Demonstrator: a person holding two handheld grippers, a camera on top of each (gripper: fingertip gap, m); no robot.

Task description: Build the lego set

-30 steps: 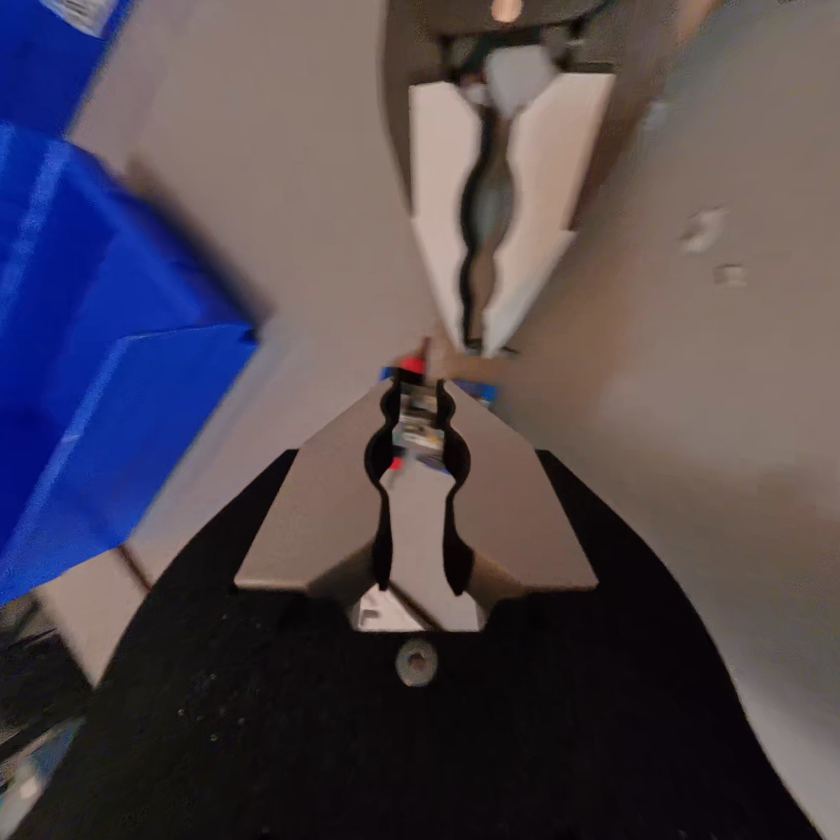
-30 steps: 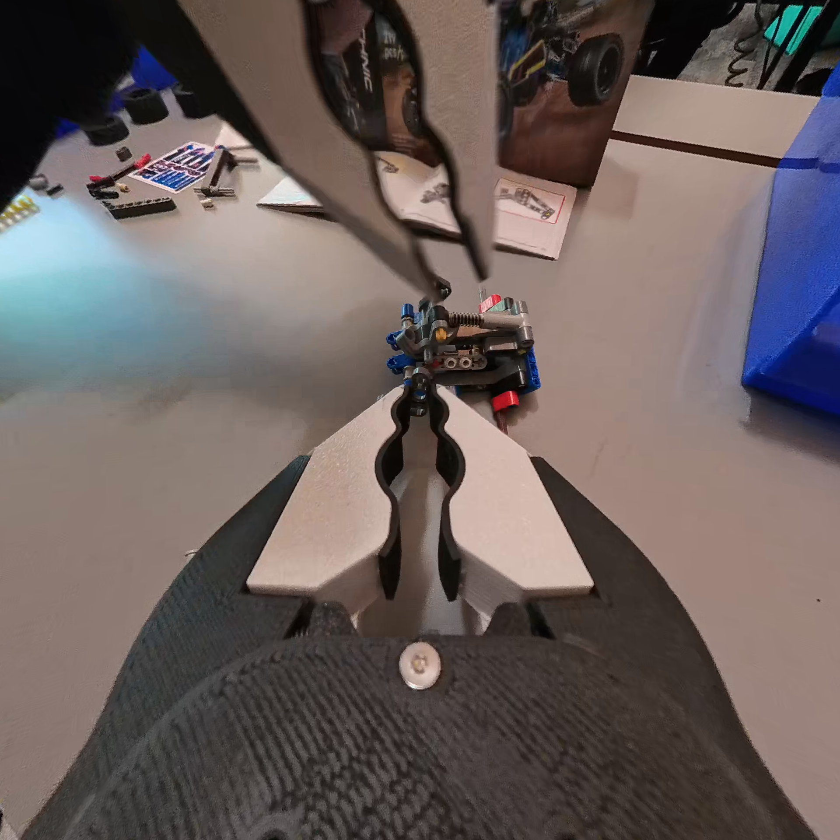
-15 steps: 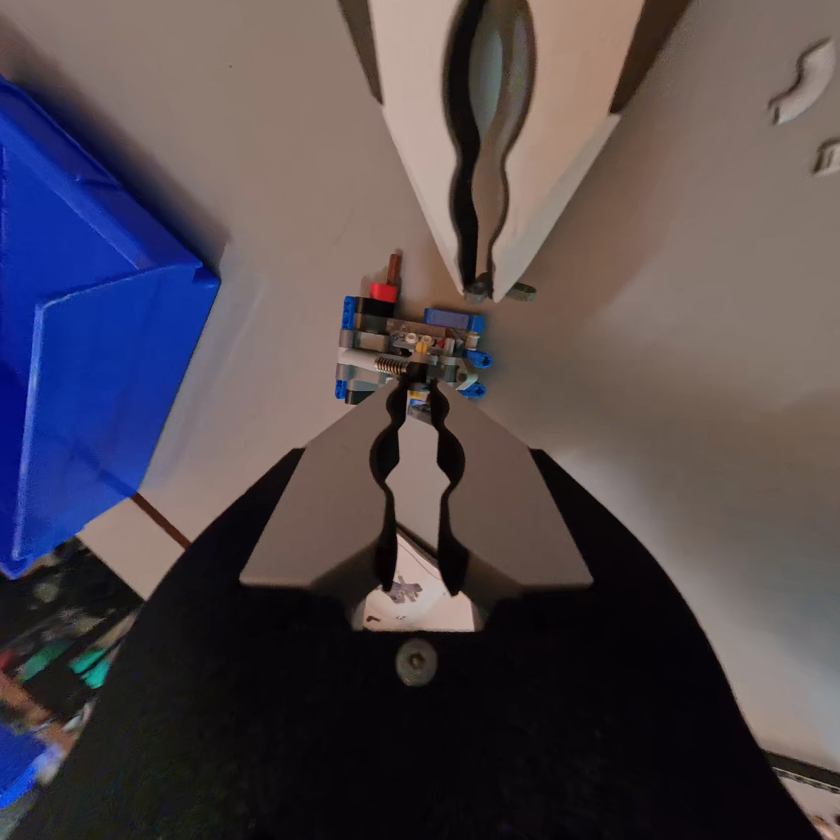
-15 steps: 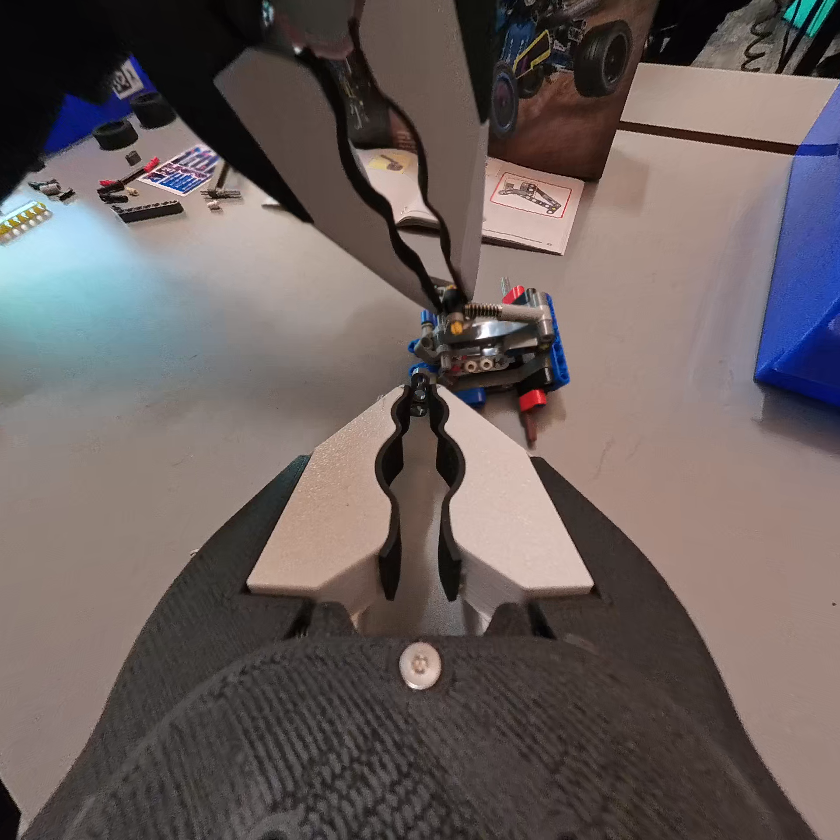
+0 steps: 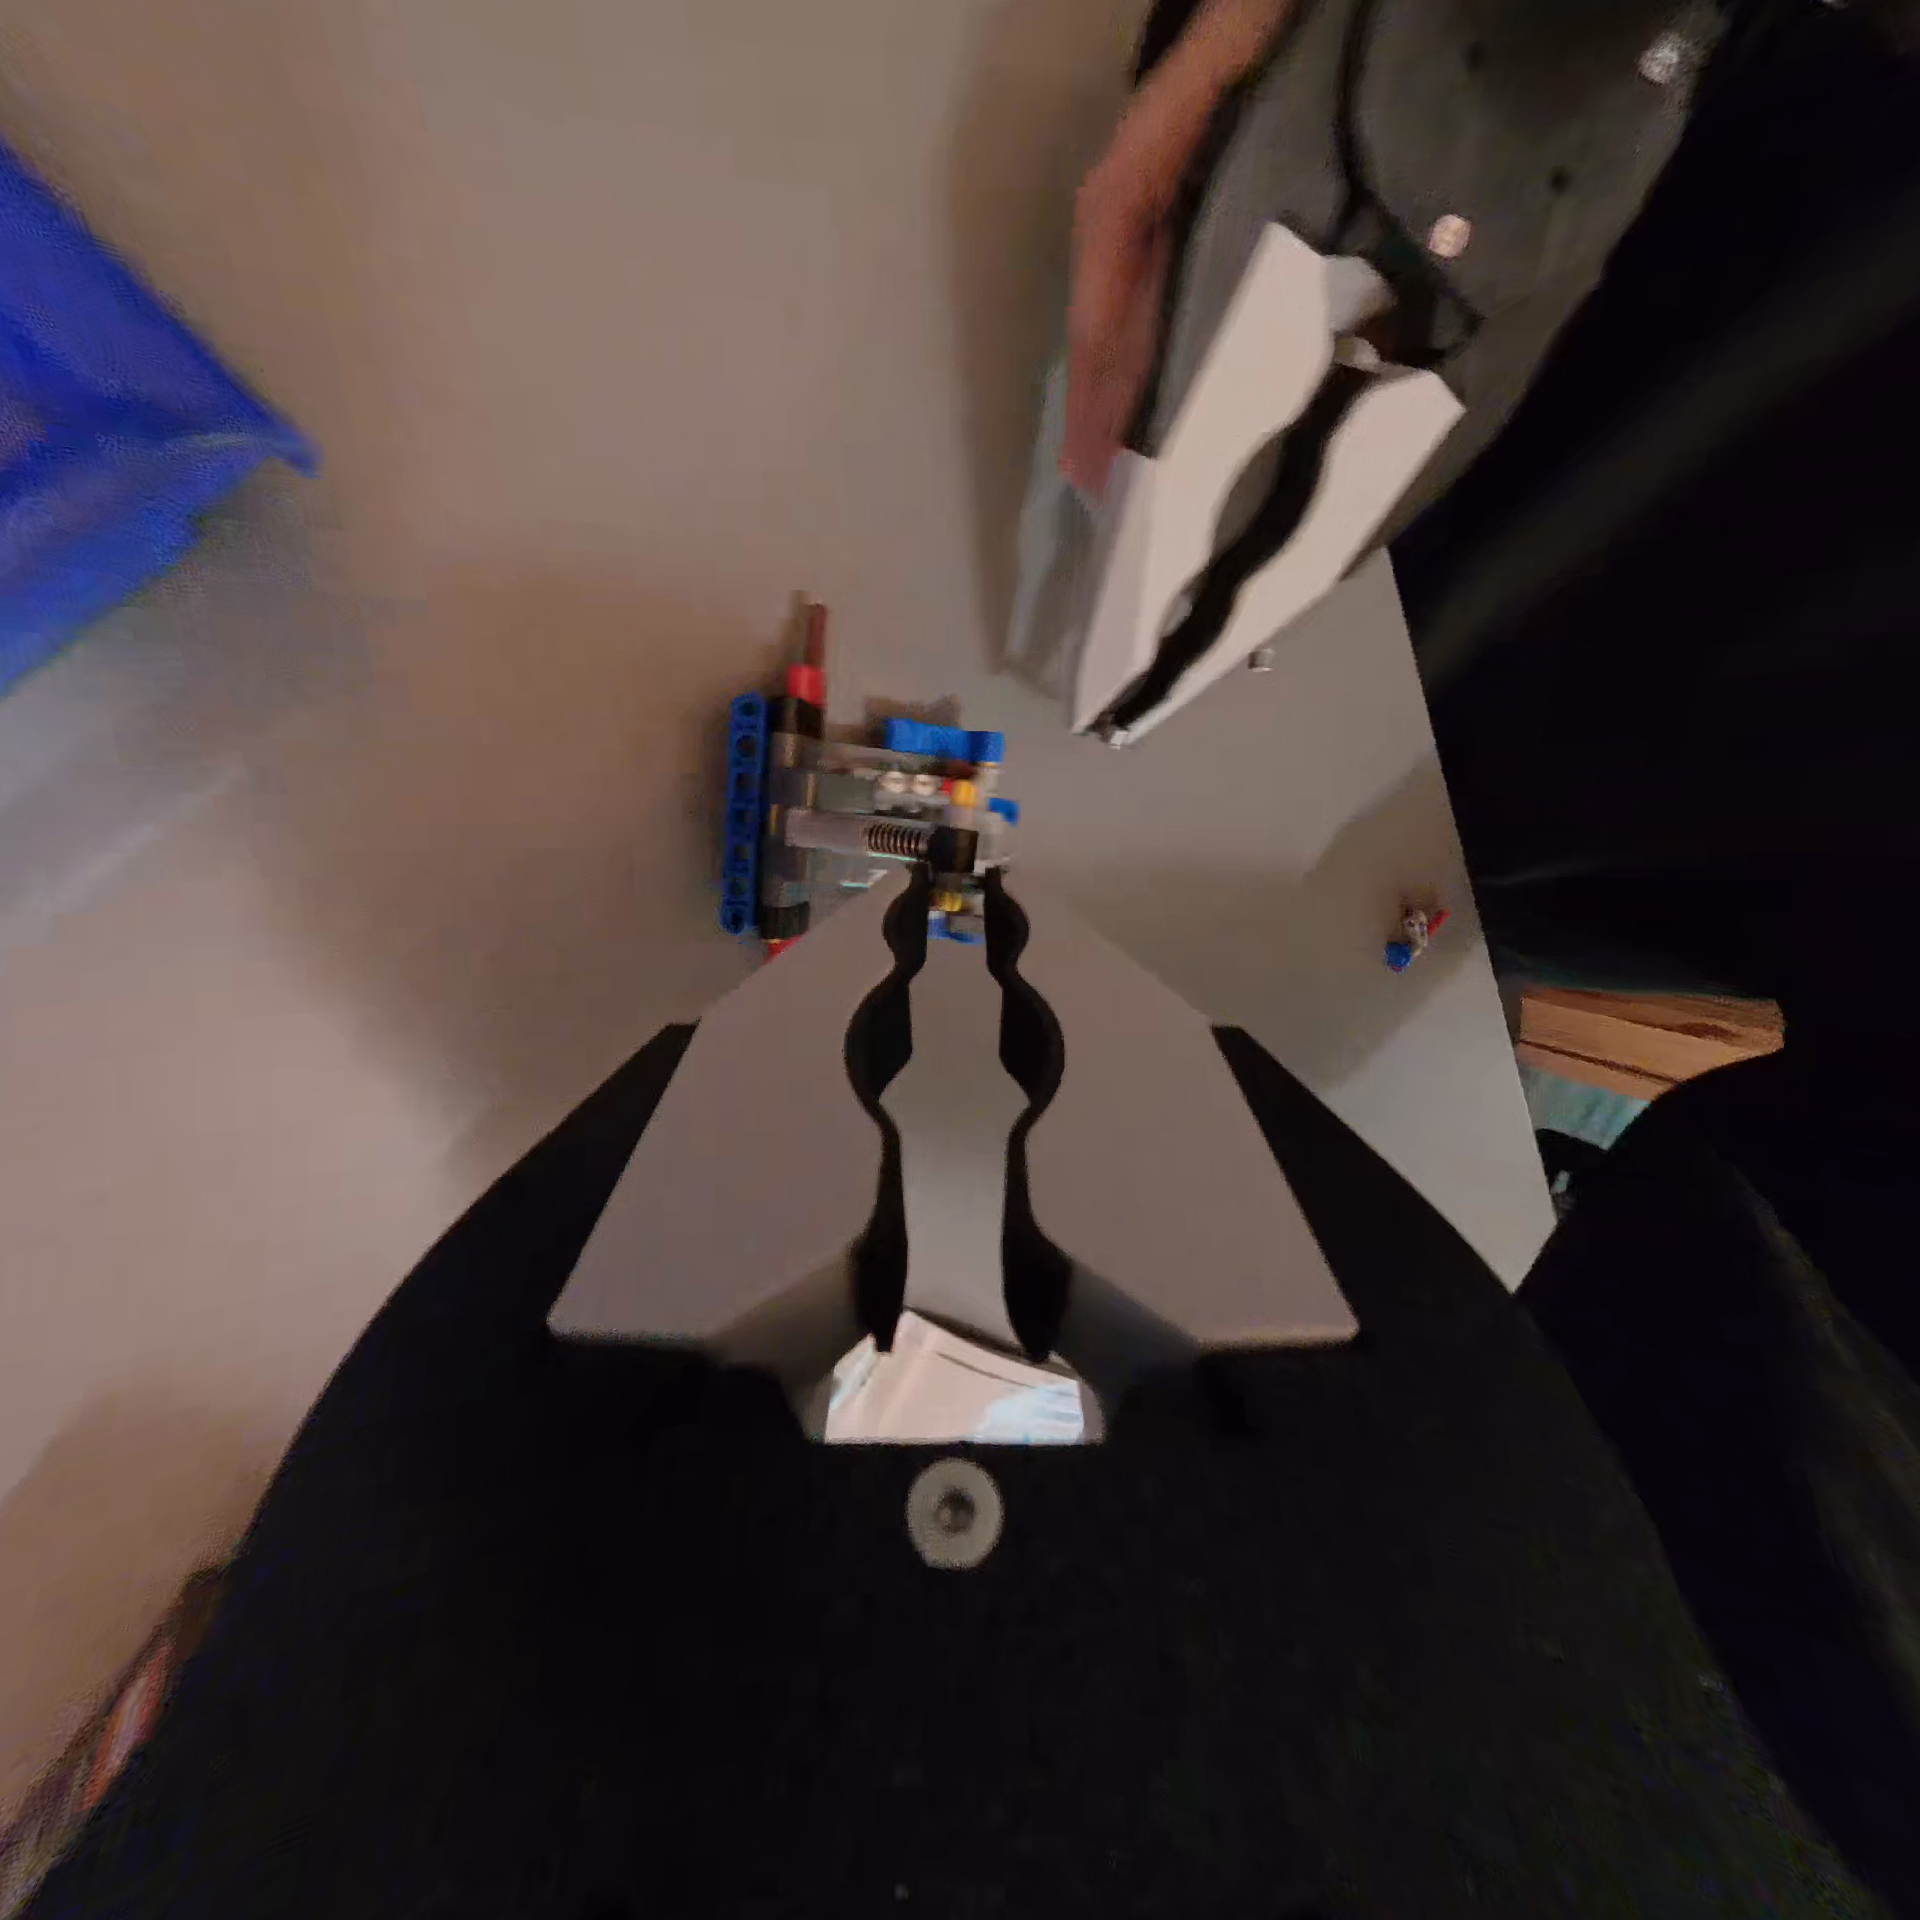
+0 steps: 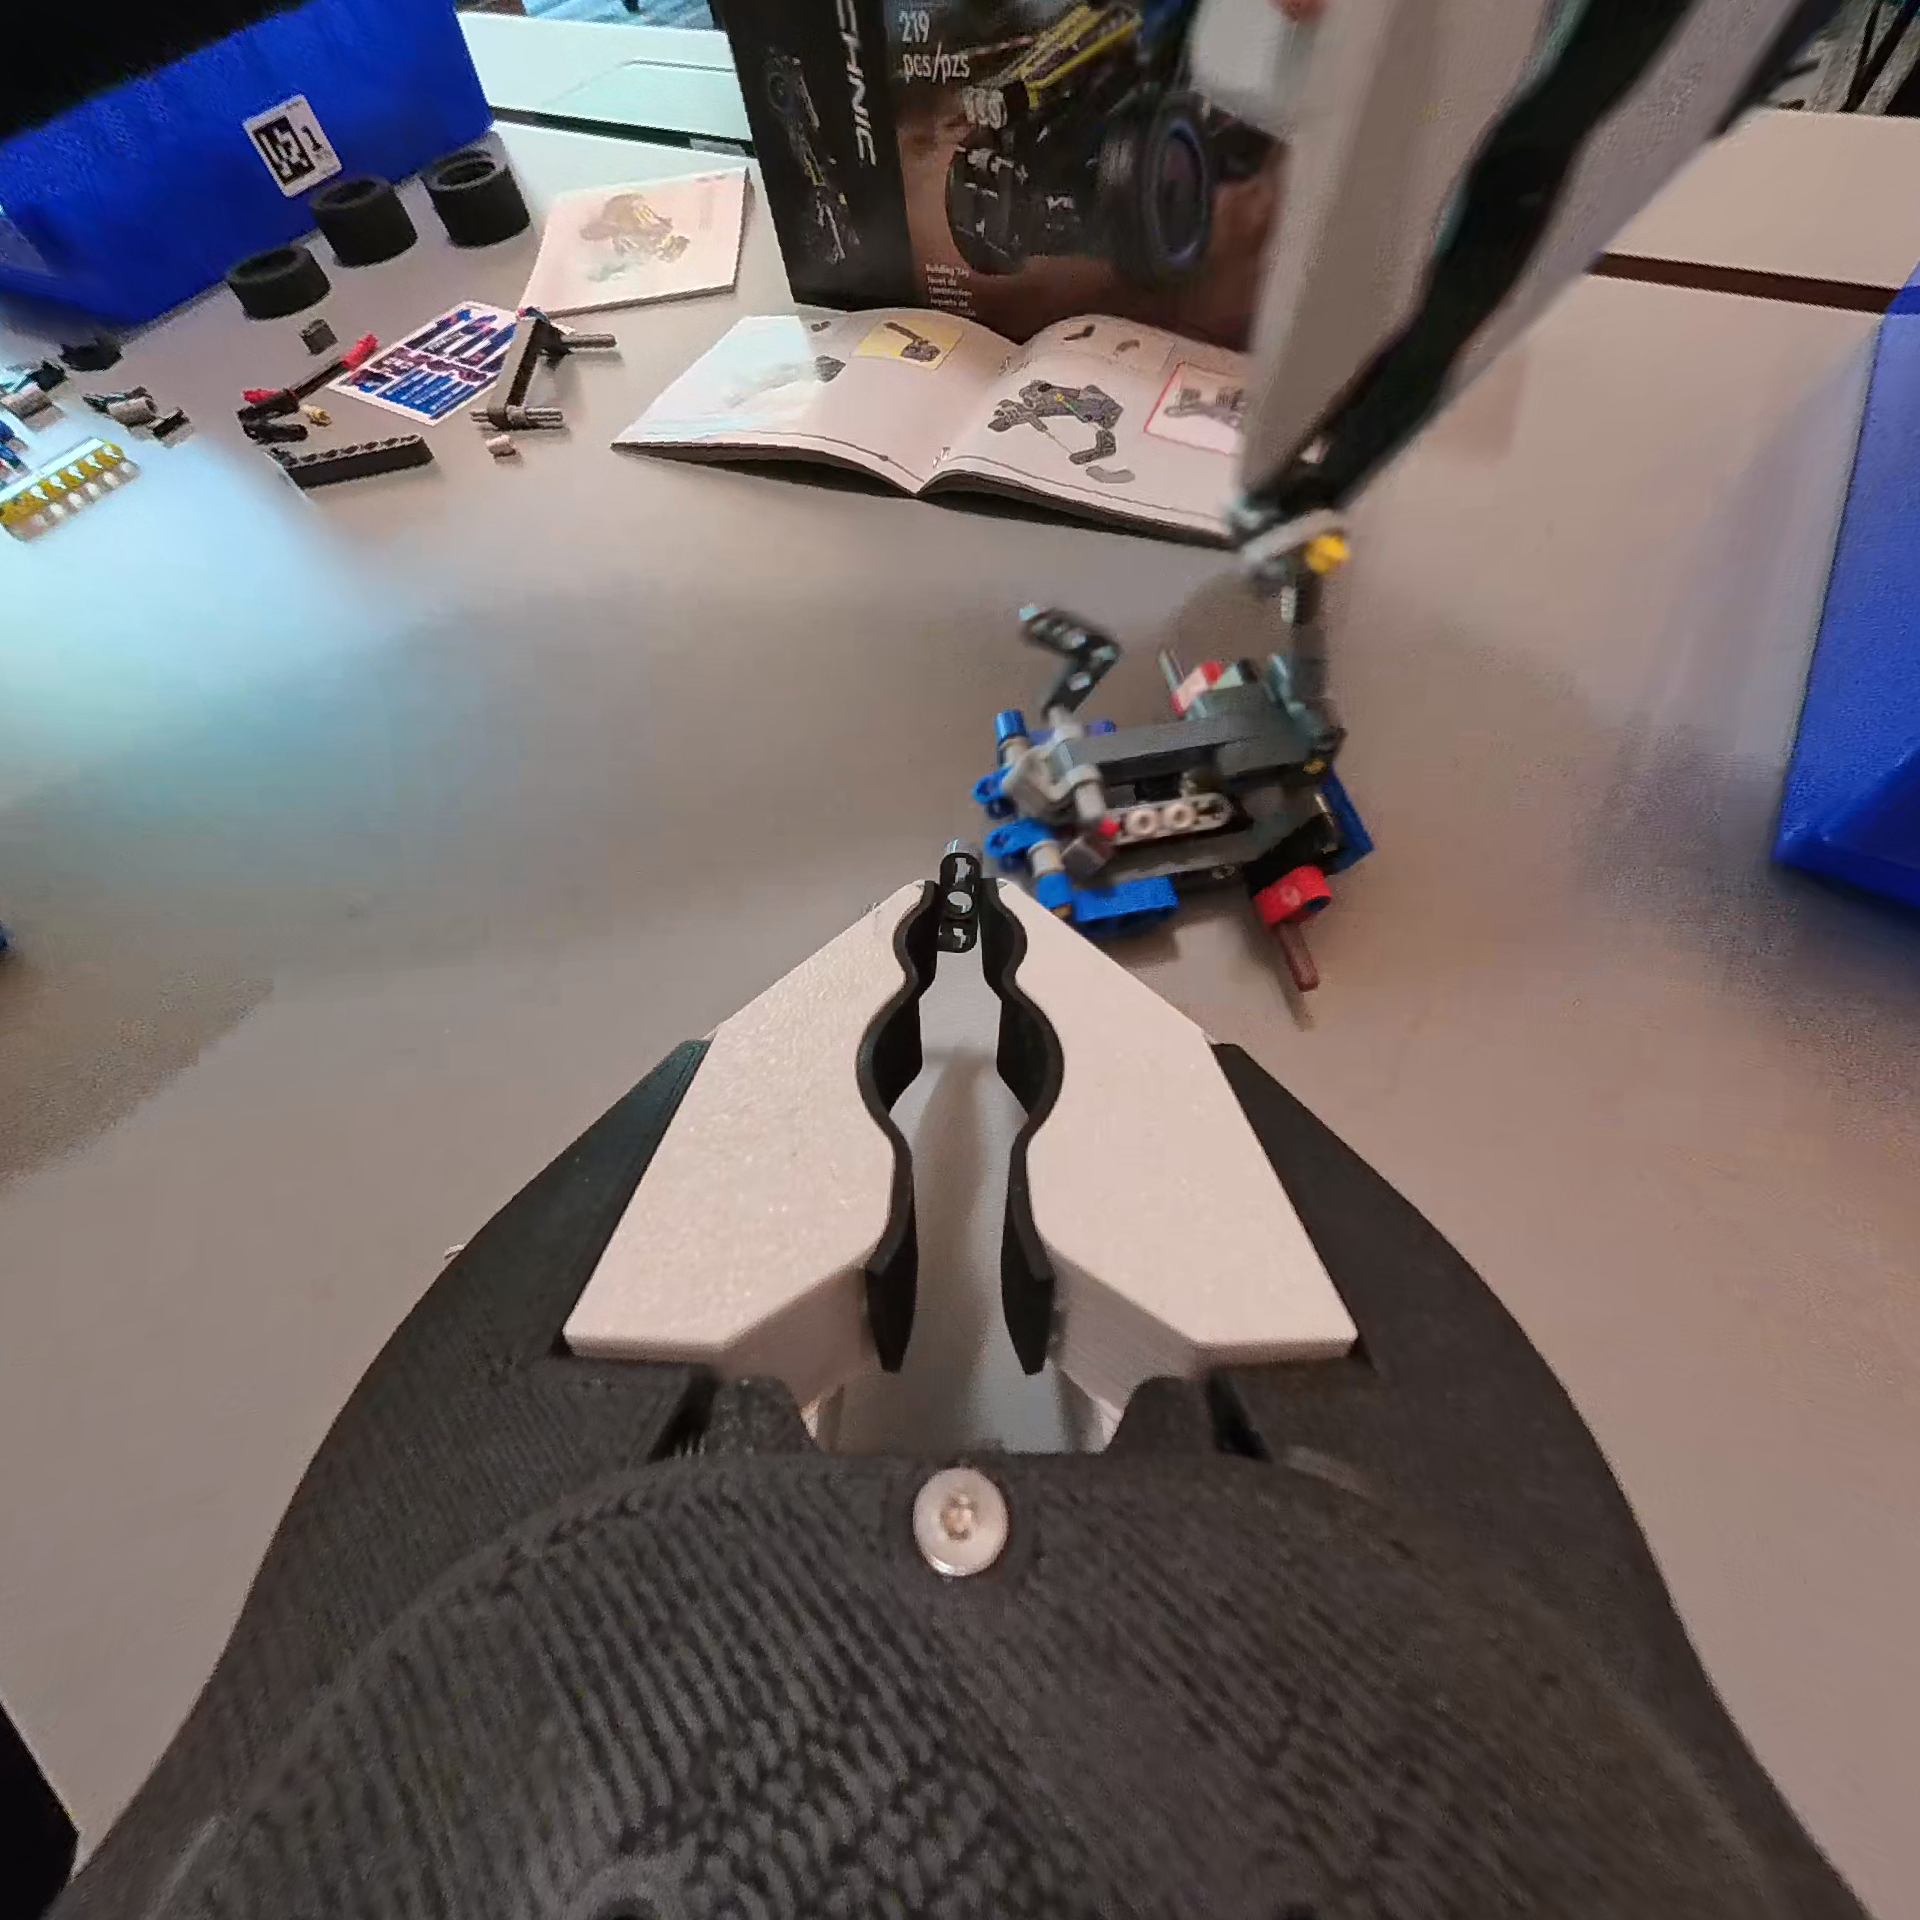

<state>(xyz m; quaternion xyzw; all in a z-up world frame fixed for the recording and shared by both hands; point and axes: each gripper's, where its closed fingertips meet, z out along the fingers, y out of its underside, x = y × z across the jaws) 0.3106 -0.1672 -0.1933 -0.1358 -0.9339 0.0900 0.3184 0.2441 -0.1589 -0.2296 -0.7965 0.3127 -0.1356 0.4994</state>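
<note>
A small brick assembly of blue, grey and black parts with a spring strut lies on the grey table. My left gripper is shut on the black end of the spring strut. In the right wrist view the left gripper comes down from the upper right and holds the strut end up above the assembly. My right gripper is shut on a small black connector with holes, just left of the assembly. The right gripper also shows in the left wrist view, beyond the assembly.
Blue bins stand at the right and far left. A product box, an open instruction booklet, black tyres, a sticker sheet and loose parts lie at the back. A small loose part lies near the table edge. My hands' fingertips stand some 8 cm from each other.
The left jaws closed on the strut end and lifted it. The right gripper, still holding the black connector, drew back from the assembly, which now sits to its right.
</note>
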